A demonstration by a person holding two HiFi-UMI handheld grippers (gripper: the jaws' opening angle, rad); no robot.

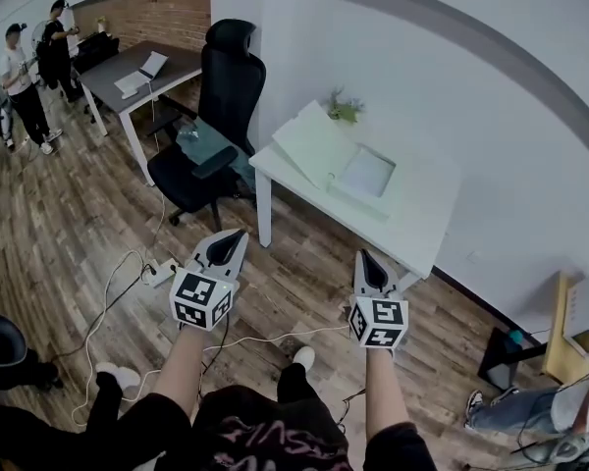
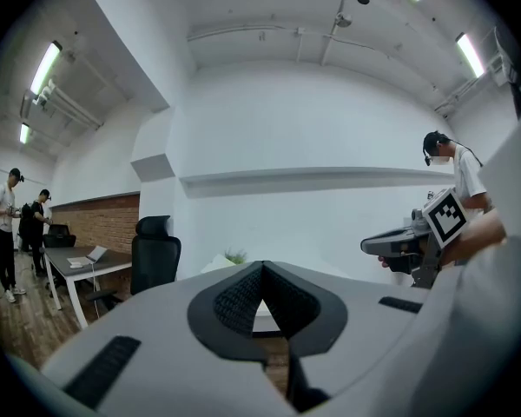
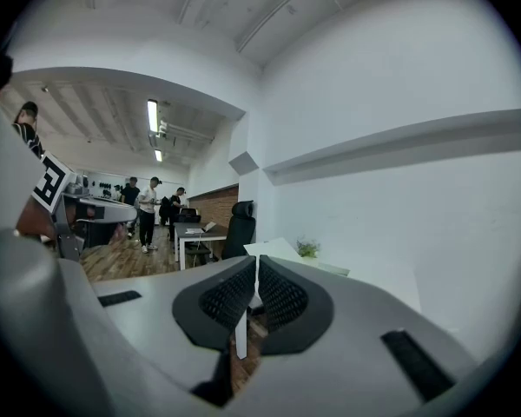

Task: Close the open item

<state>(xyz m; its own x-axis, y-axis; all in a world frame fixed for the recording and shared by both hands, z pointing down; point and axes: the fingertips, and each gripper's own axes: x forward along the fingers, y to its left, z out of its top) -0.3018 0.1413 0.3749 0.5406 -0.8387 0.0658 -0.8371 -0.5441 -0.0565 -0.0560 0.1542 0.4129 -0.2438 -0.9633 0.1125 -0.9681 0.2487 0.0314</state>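
Because the white table (image 1: 427, 214) is seen well ahead of both sets of jaws, with bare floor between, the closing is judged not yet begun, and the risks lie mostly in the approach. The black chair (image 1: 226, 86) is parked ahead and to the left of the left gripper (image 1: 240, 234), just beside the table's left end. It could be clipped if that gripper is swung wide on the way in.

The open item (image 1: 339, 160), a flat white box or folder by the look of it, is laid on the table beyond the tips of both grippers. Its lid is thrown back toward the left jaws' side and its base lies toward the right gripper (image 1: 362, 255). The left jaws are seen meeting at their tips, with nothing held. The right jaws are drawn to a thin slit, likewise empty.

With 2 closed grippers the lid would have to be pushed over, not pinched. A push made too low or too hard could slide the whole item toward the wall instead of folding it. A lid dropped instead of lowered may be left askew.

A small plant (image 1: 344, 109) is set just beyond the lid and could be knocked over by an overreaching tip. Cables (image 1: 113, 297) are strewn left of the left jaws and could be caught underfoot.
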